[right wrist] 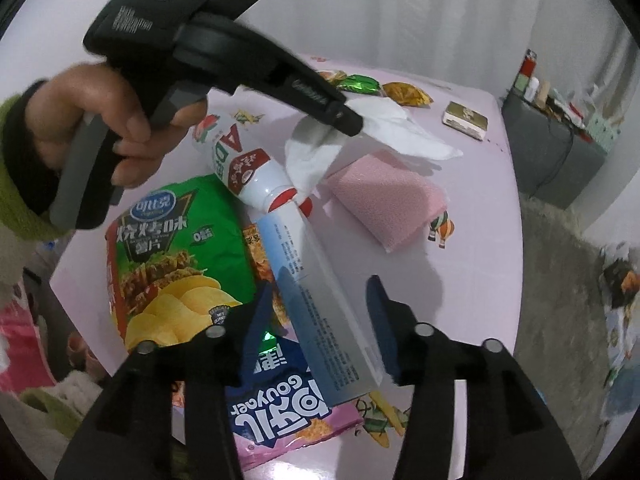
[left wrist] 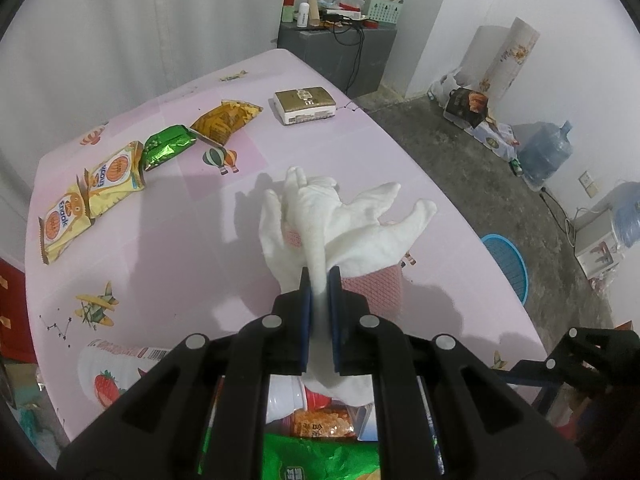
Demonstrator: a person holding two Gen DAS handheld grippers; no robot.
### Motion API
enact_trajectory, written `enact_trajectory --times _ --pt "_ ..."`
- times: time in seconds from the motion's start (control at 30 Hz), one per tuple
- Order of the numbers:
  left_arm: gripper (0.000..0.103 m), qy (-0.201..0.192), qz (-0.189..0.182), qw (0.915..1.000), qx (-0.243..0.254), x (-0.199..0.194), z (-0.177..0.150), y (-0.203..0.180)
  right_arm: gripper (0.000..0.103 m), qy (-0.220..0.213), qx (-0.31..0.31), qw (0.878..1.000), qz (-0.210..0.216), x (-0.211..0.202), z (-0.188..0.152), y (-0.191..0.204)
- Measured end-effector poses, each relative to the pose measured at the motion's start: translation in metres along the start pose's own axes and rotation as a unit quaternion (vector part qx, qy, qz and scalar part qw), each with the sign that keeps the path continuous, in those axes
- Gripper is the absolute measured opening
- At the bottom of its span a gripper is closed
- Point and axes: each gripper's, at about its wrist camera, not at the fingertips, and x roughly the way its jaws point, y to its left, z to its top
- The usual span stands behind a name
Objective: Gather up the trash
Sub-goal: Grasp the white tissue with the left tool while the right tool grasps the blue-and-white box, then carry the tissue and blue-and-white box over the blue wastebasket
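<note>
Two grippers are working here. Your left gripper is pinching a white tissue, lifting it off the pink sponge lying just past your fingertips; its own frame is hiding most of the wrappers below. Your right gripper is standing half open around a pale blue box, whether the pads are touching it being unclear. Right of those fingers the pink table is running bare to its edge.
</note>
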Motion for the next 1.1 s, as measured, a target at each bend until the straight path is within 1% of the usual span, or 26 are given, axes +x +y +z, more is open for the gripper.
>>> enact_trajectory --times 0.17,0.4,0.47,0.5,0.57,0.97,1.1 --pt "0.006 0.000 -0.001 1.0000 0.000 -0.001 0.000 0.000 0.051 0.020 -0.008 1.000 -0.010 0.017 0.002 0.003" --pt "0.006 0.001 -0.001 1.0000 -0.001 0.000 0.000 0.001 0.050 0.035 -0.009 0.999 -0.015 0.035 0.002 0.004" --pt "0.006 0.001 -0.002 1.0000 -0.002 -0.001 -0.001 0.001 0.043 0.031 -0.009 0.999 -0.014 0.036 0.001 0.003" --pt "0.006 0.000 -0.002 1.0000 -0.002 -0.001 -0.001 0.001 0.042 0.030 -0.008 0.999 -0.013 0.036 0.001 0.003" --pt "0.006 0.000 -0.002 1.0000 -0.003 -0.001 -0.002 0.002 0.037 0.026 -0.008 1.000 -0.015 0.035 0.000 0.002" --pt "0.006 -0.009 -0.010 0.9998 -0.017 -0.005 -0.006 -0.001 0.033 -0.015 -0.009 0.999 -0.047 0.009 -0.010 -0.002" --pt "0.006 -0.030 -0.023 0.9989 -0.027 -0.021 -0.004 -0.002 0.033 -0.028 -0.001 0.998 -0.059 -0.003 -0.016 -0.004"
